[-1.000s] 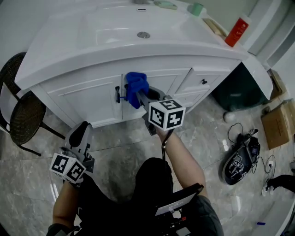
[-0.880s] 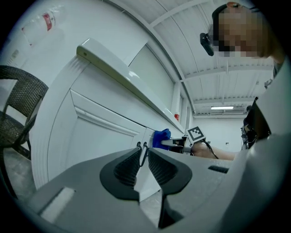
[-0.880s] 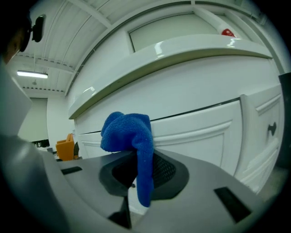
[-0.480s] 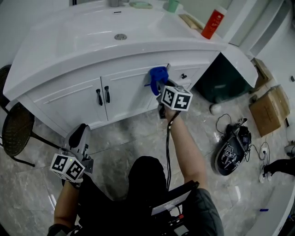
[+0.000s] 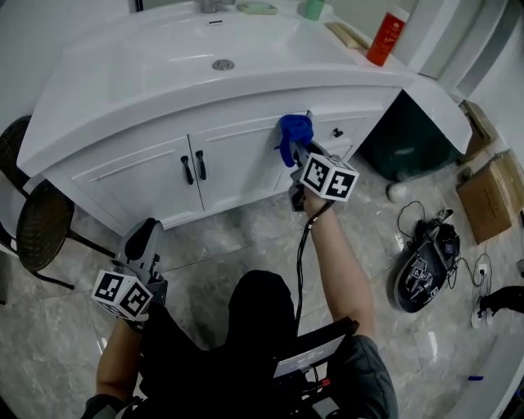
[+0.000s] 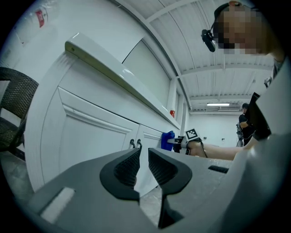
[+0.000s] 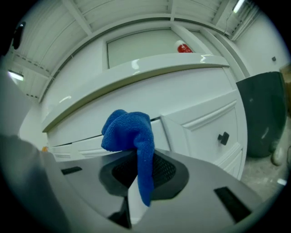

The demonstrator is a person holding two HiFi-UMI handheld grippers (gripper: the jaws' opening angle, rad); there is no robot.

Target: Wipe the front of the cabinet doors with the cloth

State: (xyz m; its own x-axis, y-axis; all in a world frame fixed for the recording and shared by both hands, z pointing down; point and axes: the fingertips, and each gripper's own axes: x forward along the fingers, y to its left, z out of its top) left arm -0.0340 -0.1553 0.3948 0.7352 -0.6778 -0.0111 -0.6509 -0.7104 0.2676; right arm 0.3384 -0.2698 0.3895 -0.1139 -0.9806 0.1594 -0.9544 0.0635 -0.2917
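In the head view the white vanity's two cabinet doors (image 5: 143, 176) carry black handles (image 5: 193, 168) at their meeting edge. My right gripper (image 5: 298, 150) is shut on a blue cloth (image 5: 293, 132), which is held against the upper right corner of the right-hand door beside the drawer column. The right gripper view shows the blue cloth (image 7: 129, 132) bunched above the jaws, with a tail hanging down between them. Low at the left, my left gripper (image 5: 142, 239) hangs away from the cabinet; in its own view the left gripper (image 6: 143, 157) has its jaws together and holds nothing.
A dark wicker chair (image 5: 37, 221) stands left of the vanity. On the countertop (image 5: 123, 90) sit a red bottle (image 5: 390, 37) and a green cup (image 5: 312, 8). A dark green bin (image 5: 409, 147), a cardboard box (image 5: 490, 200) and a black helmet with cables (image 5: 422, 274) lie to the right.
My right gripper has carried the cloth rightward across the right-hand door, from beside the handles to the drawer edge. The left gripper has stayed low.
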